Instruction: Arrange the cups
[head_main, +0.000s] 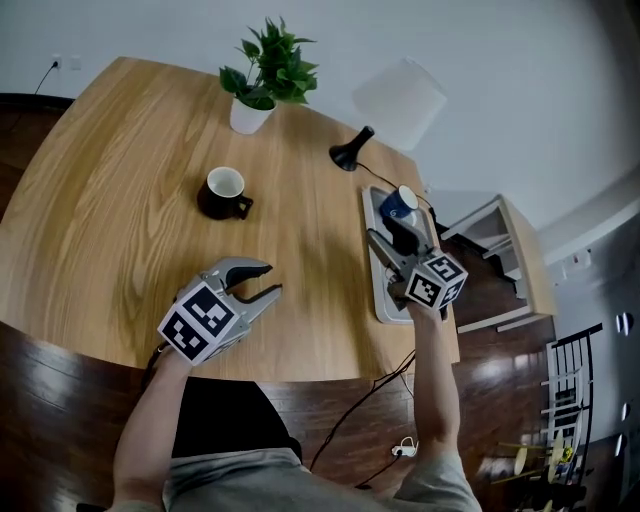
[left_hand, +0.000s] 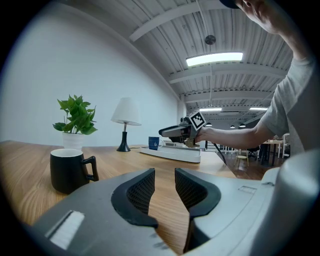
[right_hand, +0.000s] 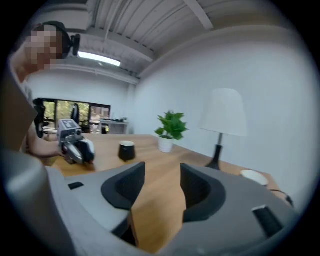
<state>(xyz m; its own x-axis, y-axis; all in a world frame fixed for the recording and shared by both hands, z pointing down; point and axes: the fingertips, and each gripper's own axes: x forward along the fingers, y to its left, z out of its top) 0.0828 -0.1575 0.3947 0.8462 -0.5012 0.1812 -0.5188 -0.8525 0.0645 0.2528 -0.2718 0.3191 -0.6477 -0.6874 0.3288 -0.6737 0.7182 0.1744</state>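
Note:
A black cup (head_main: 225, 192) with a white inside stands upright on the wooden table (head_main: 120, 200), its handle to the right. A blue cup (head_main: 400, 203) stands on the far end of a white tray (head_main: 377, 300) at the table's right edge. My left gripper (head_main: 272, 279) hovers near the front edge, open and empty, pointing toward the tray; the black cup (left_hand: 70, 170) is ahead of it to the left. My right gripper (head_main: 392, 243) is over the tray just short of the blue cup, open, with only bare tabletop showing between the jaws of the right gripper (right_hand: 162, 172).
A potted plant (head_main: 265, 75) in a white pot and a black-footed lamp (head_main: 398, 100) stand at the table's far side. A cable runs down from the tray end. Beyond the right edge is a white shelf unit (head_main: 505, 265) on dark floor.

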